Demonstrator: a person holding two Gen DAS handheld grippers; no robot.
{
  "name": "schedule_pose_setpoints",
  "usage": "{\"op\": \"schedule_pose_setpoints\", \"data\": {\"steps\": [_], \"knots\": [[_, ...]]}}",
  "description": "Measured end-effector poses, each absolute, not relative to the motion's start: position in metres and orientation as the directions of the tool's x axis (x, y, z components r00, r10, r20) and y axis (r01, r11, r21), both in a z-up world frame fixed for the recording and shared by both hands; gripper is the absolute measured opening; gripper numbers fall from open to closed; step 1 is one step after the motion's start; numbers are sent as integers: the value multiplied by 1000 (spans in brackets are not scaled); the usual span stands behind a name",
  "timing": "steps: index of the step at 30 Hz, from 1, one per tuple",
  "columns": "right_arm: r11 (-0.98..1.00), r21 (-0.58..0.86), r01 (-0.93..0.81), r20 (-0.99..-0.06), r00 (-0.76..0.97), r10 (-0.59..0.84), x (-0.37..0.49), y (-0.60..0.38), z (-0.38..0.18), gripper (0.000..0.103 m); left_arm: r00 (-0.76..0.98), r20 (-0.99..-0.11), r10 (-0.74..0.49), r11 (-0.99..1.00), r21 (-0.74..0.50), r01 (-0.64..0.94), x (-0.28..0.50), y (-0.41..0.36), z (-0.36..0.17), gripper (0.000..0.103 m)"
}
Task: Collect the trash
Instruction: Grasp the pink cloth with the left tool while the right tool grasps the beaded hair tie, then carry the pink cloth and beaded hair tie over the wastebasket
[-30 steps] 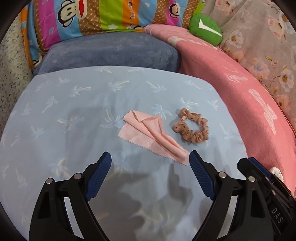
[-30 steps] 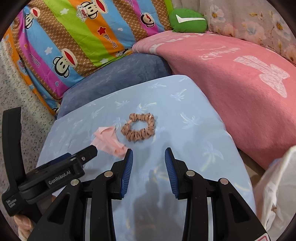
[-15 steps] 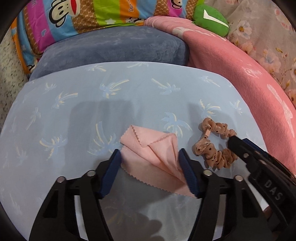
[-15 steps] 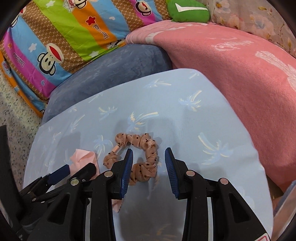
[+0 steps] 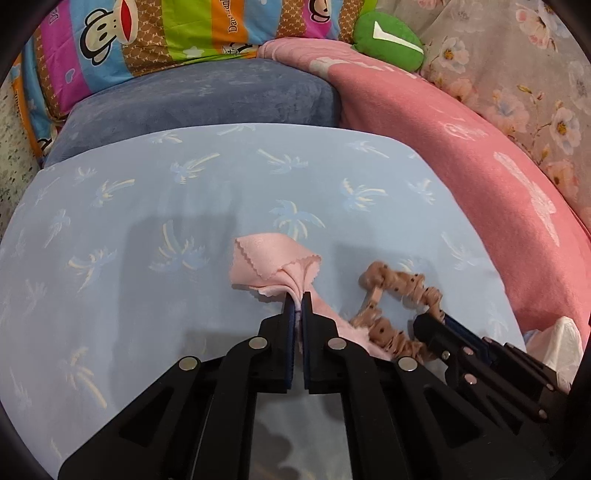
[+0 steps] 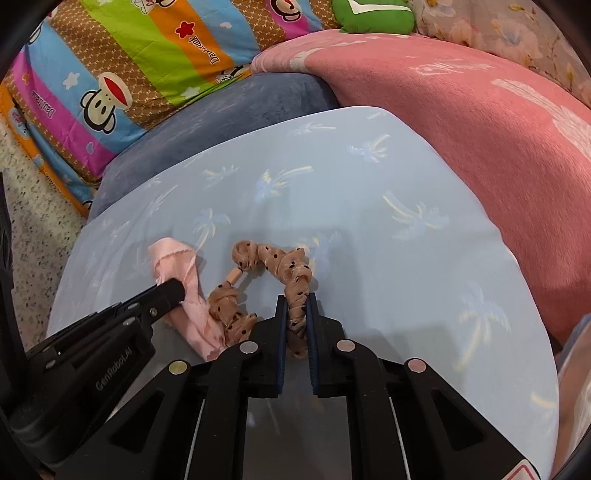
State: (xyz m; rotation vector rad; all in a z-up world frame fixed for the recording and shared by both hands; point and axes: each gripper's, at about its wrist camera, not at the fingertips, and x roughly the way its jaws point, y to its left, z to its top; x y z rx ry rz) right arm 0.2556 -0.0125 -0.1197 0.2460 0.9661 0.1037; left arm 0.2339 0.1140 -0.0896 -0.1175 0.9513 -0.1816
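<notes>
clear: blue pillowcase [image 5: 155, 206] left | blocked: pink blanket [image 5: 461, 147] right

Pink cloth [image 5: 271, 264], tan black-dotted scrunchie [image 6: 291, 275], pale-blue palm-print sheet [image 5: 147, 229]

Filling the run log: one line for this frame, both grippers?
left gripper: just closed, shut on pink cloth | right gripper: just closed, shut on brown scrunchie | both items on blue sheet, not lifted

a home bedroom: a pale blue sheet printed with palm trees [image 5: 184, 206] covers a bed, with a dusty-blue plush pillow [image 5: 207, 99] behind it, a striped cartoon-monkey quilt [image 5: 147, 33] farther back, and a pink fleece blanket [image 5: 461, 155] beside it.
</notes>
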Motion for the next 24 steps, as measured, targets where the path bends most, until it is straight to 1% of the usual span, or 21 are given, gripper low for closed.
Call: {"op": "schedule_pose_setpoints", "data": {"steps": [9,24], "knots": [[946,320,50,-745,630,219,196,-41,-79,9,605,-759,-240,971,-194,143,189,100,-58,3],[927,360,103,-651,739,170,116,-101,-16,9,655,-685,-320,944,-175,279,127,46,-6,3]]}}
